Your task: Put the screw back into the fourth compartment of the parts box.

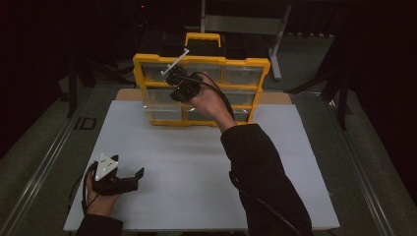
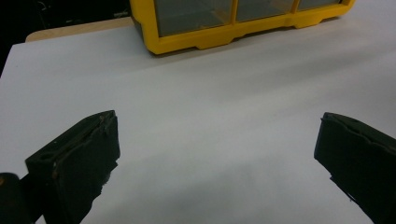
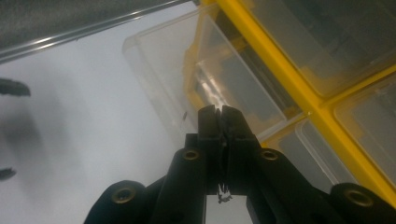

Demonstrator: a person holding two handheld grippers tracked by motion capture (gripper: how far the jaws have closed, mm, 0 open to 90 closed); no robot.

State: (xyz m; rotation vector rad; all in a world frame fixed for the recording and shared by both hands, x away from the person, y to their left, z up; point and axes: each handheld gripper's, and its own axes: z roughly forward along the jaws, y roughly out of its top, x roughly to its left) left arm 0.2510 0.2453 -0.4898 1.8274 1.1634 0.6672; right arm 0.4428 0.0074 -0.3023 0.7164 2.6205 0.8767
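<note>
A yellow organiser (image 1: 246, 63) with clear drawers stands upright at the far edge of the white board. One clear drawer (image 1: 160, 109) on its left side is slid partway out; the right gripper view shows this drawer (image 3: 163, 60) jutting from the yellow frame (image 3: 285, 79). My right gripper (image 1: 173, 94) is held up at the organiser's front, its jaws pressed together. Its tips (image 3: 218, 111) lie against the drawer's clear wall; whether they pinch the plastic is unclear. My left gripper (image 1: 137, 178) rests at the front left of the board, open, with nothing between its jaws (image 2: 219, 154).
The white board (image 1: 196, 167) lies on a wooden tabletop, with metal rails along both sides. Beyond the organiser (image 2: 196, 42) stand dark table legs and a grey metal frame (image 1: 236, 22). A black cable trails down the right sleeve.
</note>
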